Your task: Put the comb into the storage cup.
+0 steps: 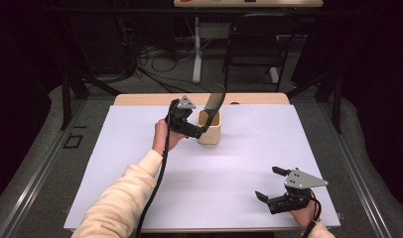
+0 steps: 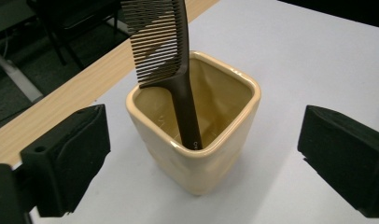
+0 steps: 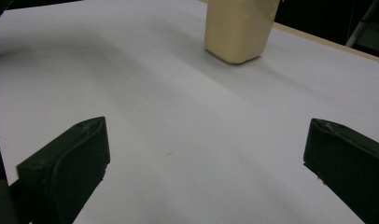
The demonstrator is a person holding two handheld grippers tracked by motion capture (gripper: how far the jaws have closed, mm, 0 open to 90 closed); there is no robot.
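Observation:
A cream square cup stands upright on the white table sheet near its far edge. A dark brown comb stands in it handle down, its teeth end leaning out over the rim. In the left gripper view the cup and the comb sit between and beyond my jaws. My left gripper is open just left of the cup, its pads clear of it. My right gripper rests open near the front right corner, with bare sheet between its jaws. The cup shows farther off.
A strip of wooden tabletop runs behind the sheet. Beyond the table stand a black chair, a white desk leg and loose cables on the floor. A metal rail borders the table on the left.

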